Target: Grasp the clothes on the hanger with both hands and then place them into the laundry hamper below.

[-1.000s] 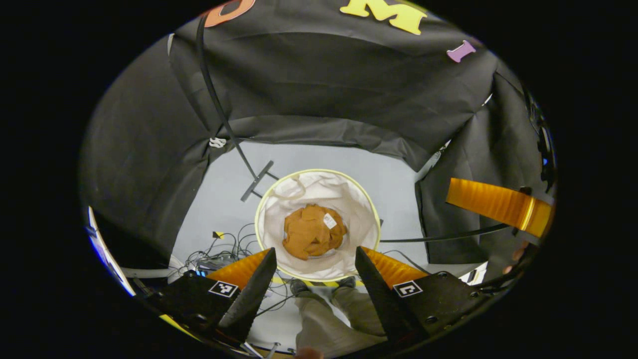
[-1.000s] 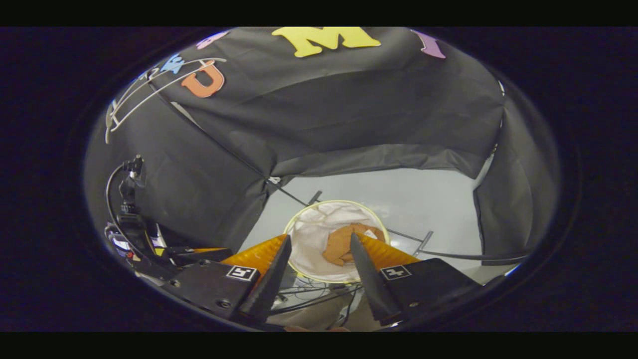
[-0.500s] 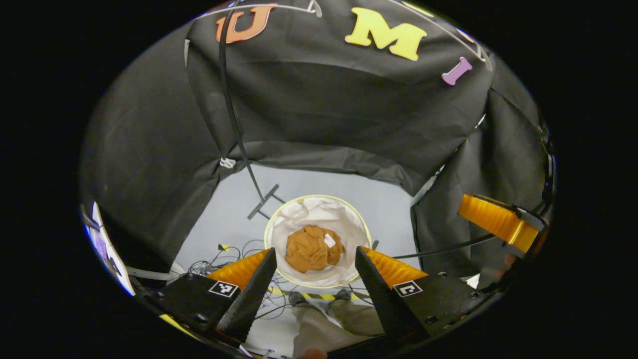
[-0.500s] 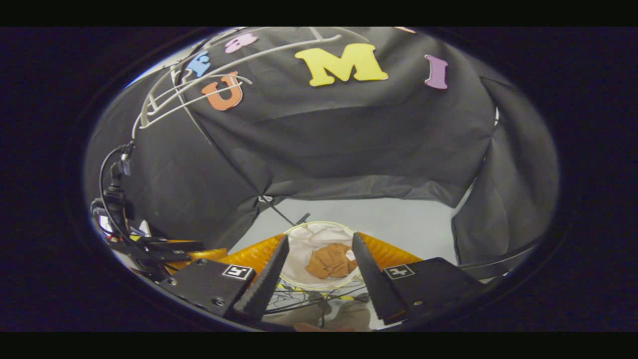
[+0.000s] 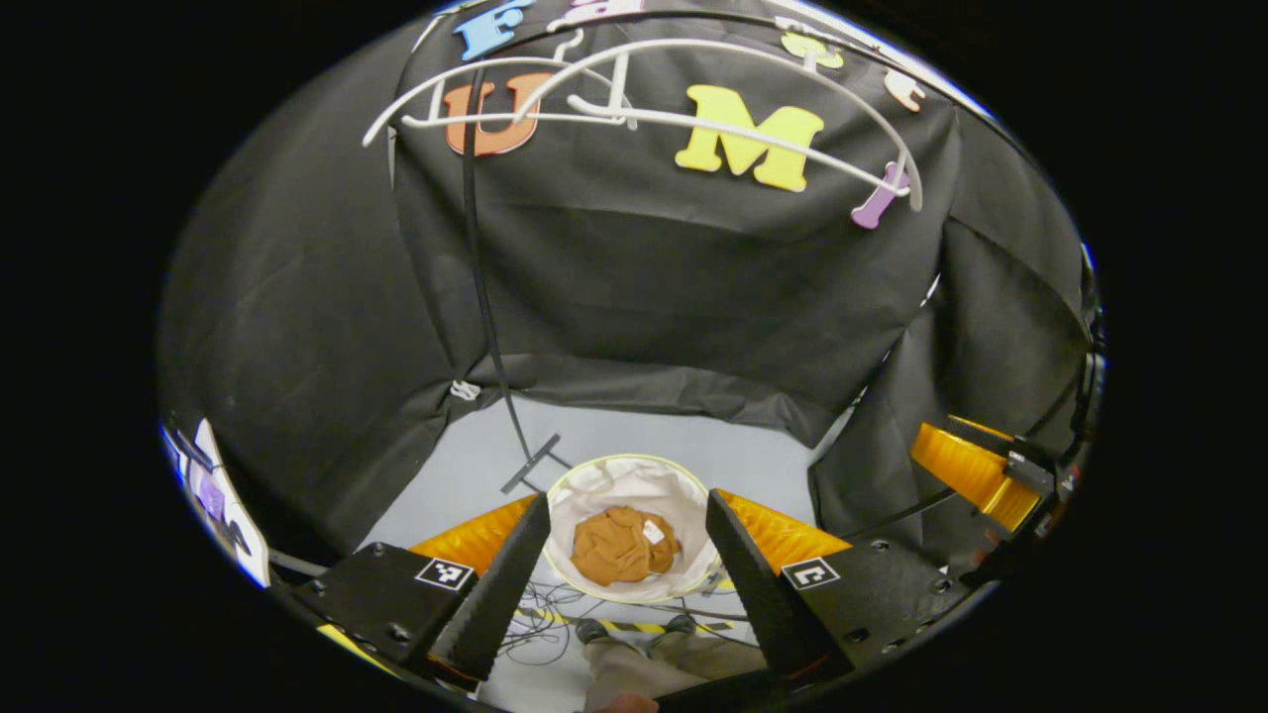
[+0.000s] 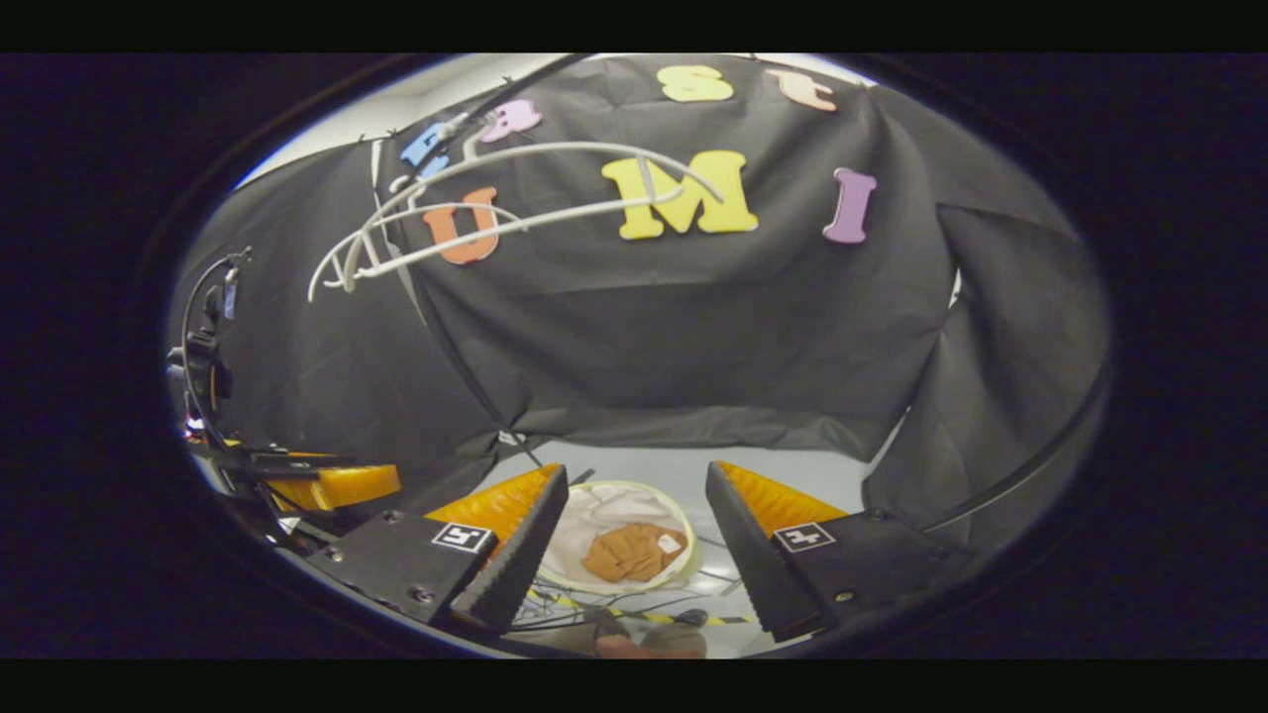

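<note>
In the left gripper view, the left hand-held gripper (image 5: 626,555) has its fingers spread with nothing between them, above the laundry hamper (image 5: 594,484) on the floor; the orange clothes (image 5: 622,546) lie crumpled inside, and a bare white hanger (image 5: 634,114) hangs above. In the right gripper view, the right hand-held gripper (image 6: 634,540) is likewise spread, the clothes (image 6: 632,553) in the hamper (image 6: 584,513) below.

Left gripper (image 5: 626,574) fingers spread, empty; right gripper (image 6: 634,555) fingers spread, empty.
</note>
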